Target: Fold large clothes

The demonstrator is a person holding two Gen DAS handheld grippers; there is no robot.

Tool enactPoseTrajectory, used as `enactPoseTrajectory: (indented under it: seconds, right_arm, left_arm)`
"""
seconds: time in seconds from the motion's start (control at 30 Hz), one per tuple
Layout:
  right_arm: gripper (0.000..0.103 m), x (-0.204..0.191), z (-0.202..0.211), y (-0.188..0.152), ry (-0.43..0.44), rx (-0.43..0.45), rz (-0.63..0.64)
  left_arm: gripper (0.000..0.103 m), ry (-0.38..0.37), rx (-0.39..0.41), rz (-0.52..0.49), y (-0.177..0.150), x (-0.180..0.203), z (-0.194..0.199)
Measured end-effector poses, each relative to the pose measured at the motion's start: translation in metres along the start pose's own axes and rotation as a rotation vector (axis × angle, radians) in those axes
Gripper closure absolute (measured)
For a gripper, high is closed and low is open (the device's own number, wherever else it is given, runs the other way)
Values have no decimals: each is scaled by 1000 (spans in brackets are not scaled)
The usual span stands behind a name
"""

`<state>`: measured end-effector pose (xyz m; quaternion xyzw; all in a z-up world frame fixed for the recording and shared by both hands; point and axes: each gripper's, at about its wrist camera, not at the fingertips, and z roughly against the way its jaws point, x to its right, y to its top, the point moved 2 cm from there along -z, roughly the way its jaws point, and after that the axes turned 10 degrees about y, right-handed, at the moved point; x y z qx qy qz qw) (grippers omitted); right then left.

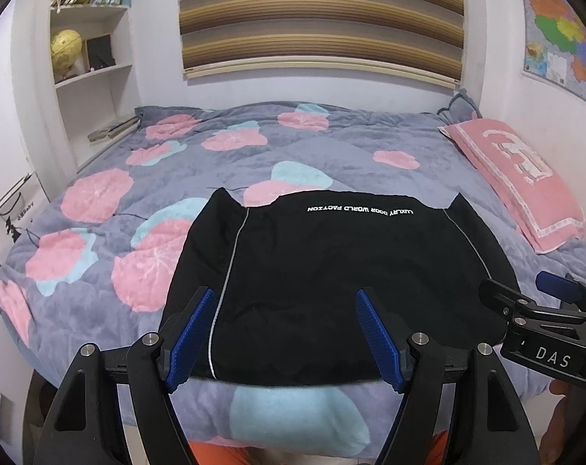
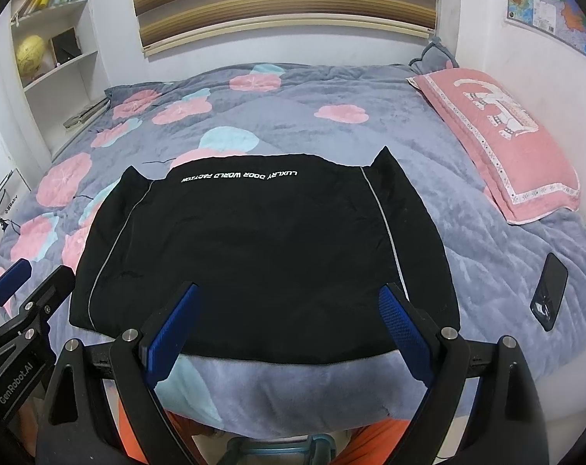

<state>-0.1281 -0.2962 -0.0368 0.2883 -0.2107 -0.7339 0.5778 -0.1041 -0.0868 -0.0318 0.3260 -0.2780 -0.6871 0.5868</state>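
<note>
A black garment [image 1: 331,271] with white lettering and thin grey piping lies folded flat as a rough rectangle on the bed's near edge; it also shows in the right wrist view [image 2: 262,248]. My left gripper [image 1: 285,294] is open and empty, hovering above the garment's near left part. My right gripper [image 2: 289,290] is open and empty, hovering above its near right part. The right gripper also shows at the right edge of the left wrist view [image 1: 525,302], and the left gripper at the left edge of the right wrist view [image 2: 33,283].
The bed has a grey quilt [image 1: 200,162] with pink and blue flowers. A pink pillow [image 2: 494,131] lies at the right. A black phone [image 2: 549,291] lies on the quilt right of the garment. White shelves [image 1: 91,58] stand at the back left.
</note>
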Motion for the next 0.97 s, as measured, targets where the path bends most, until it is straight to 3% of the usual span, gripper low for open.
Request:
enactPoseTrajectory:
  seconds: [0.57, 0.73, 0.87, 0.97]
  right_arm:
    - [9, -2, -6, -2, 8, -18, 4]
    - [9, 1, -8, -2, 11, -24, 4]
    - [9, 1, -9, -2, 11, -26, 5]
    - [9, 2, -11, -3, 12, -29, 7]
  left_arm:
    - [27, 18, -9, -16, -2, 1, -7]
    - [27, 53, 7, -25, -2, 1, -7]
    - [27, 138, 66, -43, -3, 0, -3]
    - [27, 109, 44, -38, -3, -3, -6]
